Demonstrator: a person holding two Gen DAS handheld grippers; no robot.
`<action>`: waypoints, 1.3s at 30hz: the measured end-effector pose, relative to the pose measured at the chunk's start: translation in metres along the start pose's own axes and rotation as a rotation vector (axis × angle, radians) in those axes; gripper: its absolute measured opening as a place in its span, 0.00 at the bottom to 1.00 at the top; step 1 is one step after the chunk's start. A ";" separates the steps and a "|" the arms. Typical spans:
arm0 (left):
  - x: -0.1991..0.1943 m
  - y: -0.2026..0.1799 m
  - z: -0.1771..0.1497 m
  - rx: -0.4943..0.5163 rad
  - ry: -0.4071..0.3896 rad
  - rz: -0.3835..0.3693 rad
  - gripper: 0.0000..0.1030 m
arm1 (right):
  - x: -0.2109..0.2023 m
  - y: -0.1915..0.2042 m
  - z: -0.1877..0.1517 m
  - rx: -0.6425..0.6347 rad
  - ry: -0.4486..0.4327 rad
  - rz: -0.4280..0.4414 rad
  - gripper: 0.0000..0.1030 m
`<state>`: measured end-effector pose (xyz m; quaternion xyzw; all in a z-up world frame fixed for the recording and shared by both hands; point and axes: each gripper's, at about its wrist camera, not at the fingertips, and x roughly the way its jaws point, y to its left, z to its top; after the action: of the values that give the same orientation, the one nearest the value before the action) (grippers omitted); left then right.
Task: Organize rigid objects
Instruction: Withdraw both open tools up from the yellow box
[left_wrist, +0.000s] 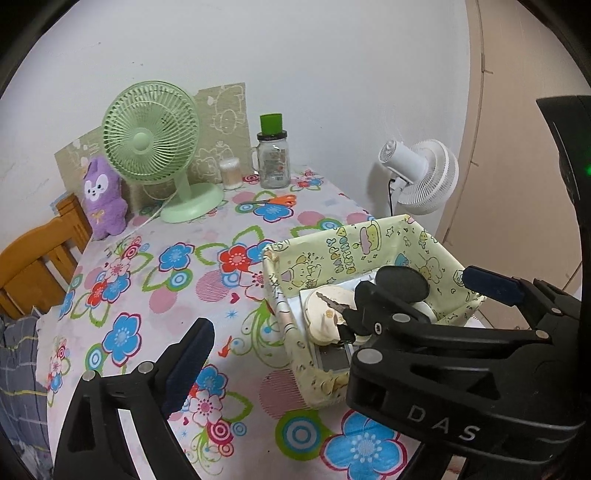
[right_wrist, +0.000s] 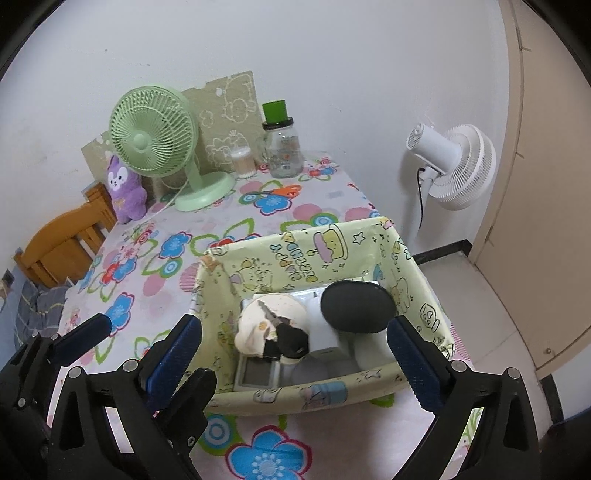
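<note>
A pale yellow cartoon-print box (right_wrist: 424, 269) (left_wrist: 439, 247) stands on the floral table. It holds a key with a black head (right_wrist: 284, 332) (left_wrist: 340, 308) lying on a cream round item (right_wrist: 258, 325), a black oval case (right_wrist: 354, 301) (left_wrist: 402, 282), white blocks and a small grey-screened device (right_wrist: 258, 374). My right gripper (right_wrist: 295, 354) is open and empty, its fingers spread across the box's near side. My left gripper (left_wrist: 341, 317) is open and empty; it also shows at the lower left of the right wrist view (right_wrist: 85, 328).
At the back stand a green desk fan (left_wrist: 151, 140), a purple plush (left_wrist: 101, 195), a cotton-swab tub (left_wrist: 231, 173) and a glass jar with a green lid (left_wrist: 273, 155). Orange scissors (left_wrist: 275, 200) lie near the jar. A white fan (right_wrist: 450, 162) hangs on the wall. A wooden chair (left_wrist: 33, 266) stands at the left.
</note>
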<state>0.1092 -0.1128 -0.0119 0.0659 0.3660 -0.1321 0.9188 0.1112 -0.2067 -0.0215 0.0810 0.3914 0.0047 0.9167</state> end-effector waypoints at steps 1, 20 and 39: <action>-0.003 0.001 -0.001 -0.001 -0.005 0.002 0.93 | -0.004 0.002 -0.002 -0.004 -0.006 0.001 0.99; -0.047 0.041 -0.033 -0.088 -0.061 0.076 1.00 | -0.043 0.046 -0.027 -0.099 -0.089 0.052 0.99; -0.082 0.076 -0.056 -0.142 -0.103 0.159 1.00 | -0.068 0.059 -0.043 -0.101 -0.158 0.083 1.00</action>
<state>0.0377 -0.0123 0.0063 0.0227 0.3205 -0.0357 0.9463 0.0361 -0.1476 0.0072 0.0509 0.3132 0.0562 0.9467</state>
